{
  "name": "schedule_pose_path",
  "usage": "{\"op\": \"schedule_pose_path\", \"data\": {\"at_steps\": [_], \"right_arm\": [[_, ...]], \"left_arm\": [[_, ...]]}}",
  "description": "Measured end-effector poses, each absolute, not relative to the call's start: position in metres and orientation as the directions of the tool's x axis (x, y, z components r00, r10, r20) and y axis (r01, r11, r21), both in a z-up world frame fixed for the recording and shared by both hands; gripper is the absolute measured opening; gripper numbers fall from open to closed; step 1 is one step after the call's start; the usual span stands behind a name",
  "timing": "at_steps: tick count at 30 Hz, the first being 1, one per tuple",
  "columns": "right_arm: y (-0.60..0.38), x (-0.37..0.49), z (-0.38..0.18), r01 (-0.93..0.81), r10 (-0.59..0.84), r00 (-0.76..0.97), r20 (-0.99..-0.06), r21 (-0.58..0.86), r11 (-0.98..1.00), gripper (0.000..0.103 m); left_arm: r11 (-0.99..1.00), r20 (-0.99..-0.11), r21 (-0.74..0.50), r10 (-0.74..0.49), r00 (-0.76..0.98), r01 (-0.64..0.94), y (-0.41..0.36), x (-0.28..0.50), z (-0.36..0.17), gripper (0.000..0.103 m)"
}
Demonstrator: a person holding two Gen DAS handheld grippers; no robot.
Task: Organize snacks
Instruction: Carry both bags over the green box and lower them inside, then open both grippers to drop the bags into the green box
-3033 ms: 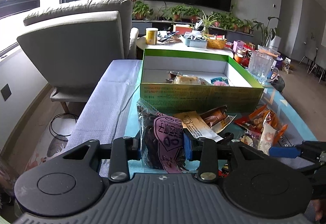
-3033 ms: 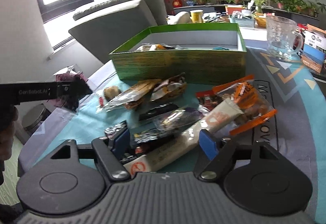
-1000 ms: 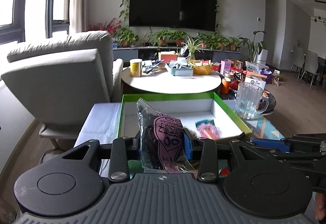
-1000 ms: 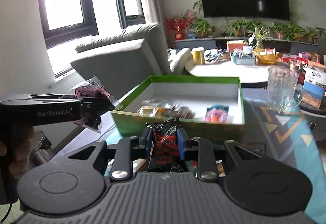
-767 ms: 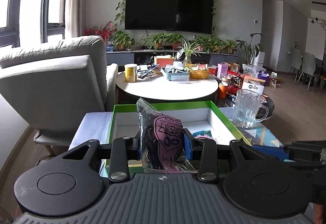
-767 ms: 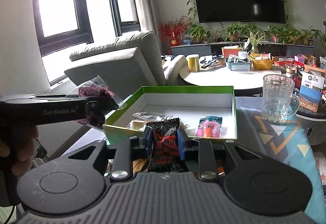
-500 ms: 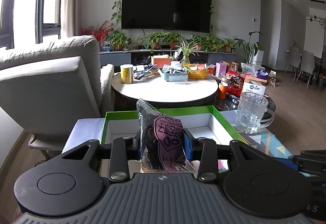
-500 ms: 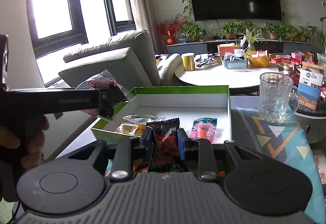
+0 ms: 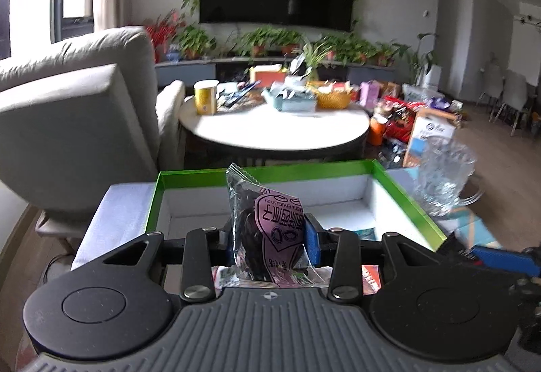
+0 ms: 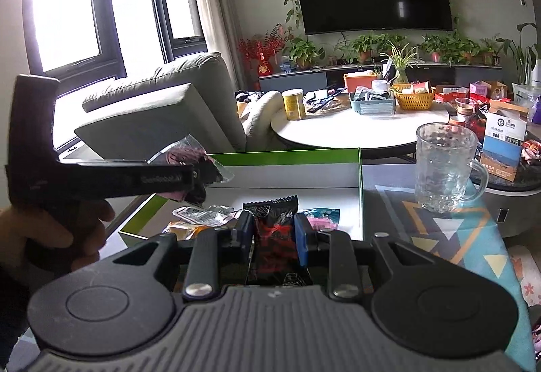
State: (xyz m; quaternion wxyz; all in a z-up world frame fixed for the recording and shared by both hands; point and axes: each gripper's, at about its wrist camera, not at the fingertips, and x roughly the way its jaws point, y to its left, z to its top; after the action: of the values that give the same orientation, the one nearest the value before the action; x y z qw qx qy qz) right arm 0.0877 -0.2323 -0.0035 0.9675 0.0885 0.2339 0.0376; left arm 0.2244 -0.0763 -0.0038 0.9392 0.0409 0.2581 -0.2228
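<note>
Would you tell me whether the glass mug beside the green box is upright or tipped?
Upright: the glass mug stands on its base beside the green box, mouth upward; it looks empty.

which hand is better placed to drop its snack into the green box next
Probably the left. The left tool, gripping the pink-label packet, looks to hang over the green box's left wall in the right wrist view. The right tool, holding the black-and-red packet, seems nearer the front edge.

snack packets (image 10: 203, 215) in box (image 10: 287, 157), mug (image 10: 443, 166) right

Left gripper (image 9: 270, 237) – black body, ribbed grey housing, blue pads (image 9: 311, 243), silver screws.
</note>
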Motion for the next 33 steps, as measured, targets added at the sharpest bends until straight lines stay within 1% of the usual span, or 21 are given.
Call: {"op": "schedule_pose_path", "data": {"at_steps": [7,11,12,19,24,33], "right_arm": [[-0.242,0.098,-0.004,0.010,0.085,0.894,-0.439,0.210,0.978,0.033],[-0.243,0.103,-0.007,0.027,0.080,0.893,-0.444,0.229,0.973,0.033],[-0.243,0.103,-0.007,0.026,0.082,0.893,-0.443,0.234,0.972,0.033],[-0.243,0.110,-0.003,0.021,0.082,0.901,-0.427,0.231,0.973,0.033],[-0.243,0.125,-0.002,0.020,0.077,0.905,-0.419,0.222,0.975,0.033],[-0.238,0.150,-0.015,0.035,0.069,0.887,-0.456,0.218,0.975,0.033]], "left_arm": [[0.889,-0.514,-0.013,-0.398,0.759,0.458,-0.077,0.217,-0.006,0.040],[0.895,-0.474,0.007,-0.390,0.789,0.447,-0.073,0.208,0.002,0.047],[0.897,-0.468,0.012,-0.386,0.795,0.442,-0.072,0.206,0.004,0.047],[0.904,-0.459,0.005,-0.378,0.804,0.428,-0.062,0.196,0.010,0.047],[0.912,-0.470,-0.005,-0.363,0.804,0.409,-0.052,0.189,0.008,0.047],[0.926,-0.508,-0.028,-0.338,0.793,0.377,-0.037,0.186,-0.002,0.047]]}}
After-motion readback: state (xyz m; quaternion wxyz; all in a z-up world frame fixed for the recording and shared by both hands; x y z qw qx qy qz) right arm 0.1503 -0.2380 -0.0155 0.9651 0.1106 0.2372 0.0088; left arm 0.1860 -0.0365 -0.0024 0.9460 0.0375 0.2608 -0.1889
